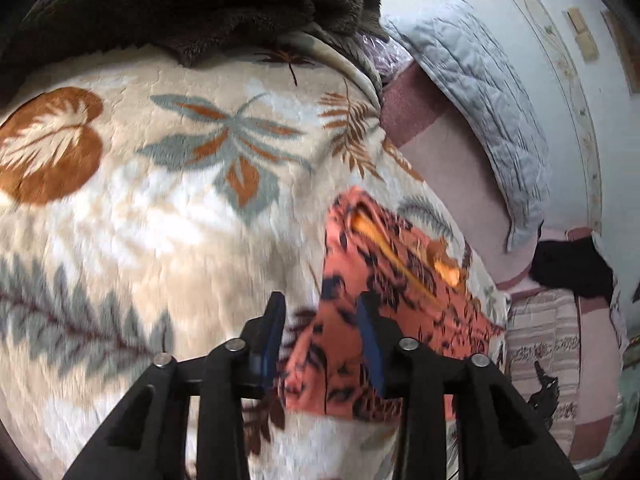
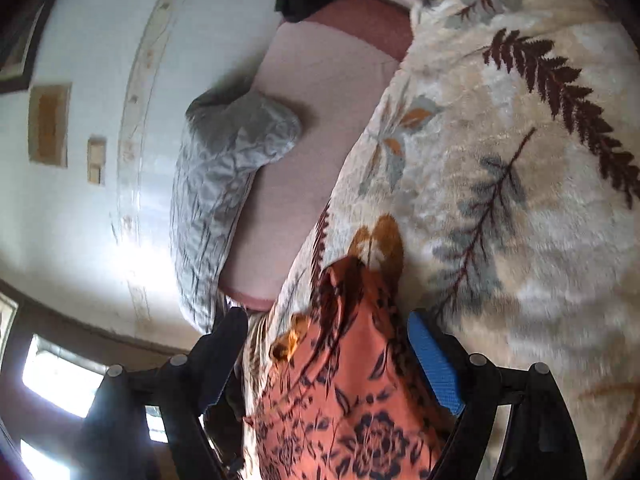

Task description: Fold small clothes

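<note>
Orange floral garment (image 1: 384, 320) lies on the plush leaf-print blanket (image 1: 160, 220), and it is the nearest thing to both tools. In the left wrist view the left gripper (image 1: 322, 334) has its two fingers apart, moderately wide, and nothing is pressed between them. One edge of the garment shows in the gap; the right finger (image 1: 370, 344) stands over the cloth, while the left finger (image 1: 274, 332) is over bare blanket. The picture is blurred, so I cannot tell whether the fingers touch the cloth. Beyond the fingertips the garment goes up and to the right, with a bright orange strip (image 1: 384, 248) along its folded edge.

In the right wrist view the right gripper (image 2: 326, 344) is spread wide. The garment (image 2: 352, 380) fills the space between its fingers and reaches past the tips, but neither finger closes on it; the blue pad (image 2: 434, 364) faces the cloth from the right side.

Farther ahead of the left fingers the blanket continues to a dark brown fluffy throw (image 1: 200, 4). To the right of them there is a pink sheet (image 1: 452, 160), then a grey quilted pillow (image 1: 480, 92) against the pale wall (image 1: 560, 128), and a black cloth (image 1: 572, 268) lower at the right.
</note>
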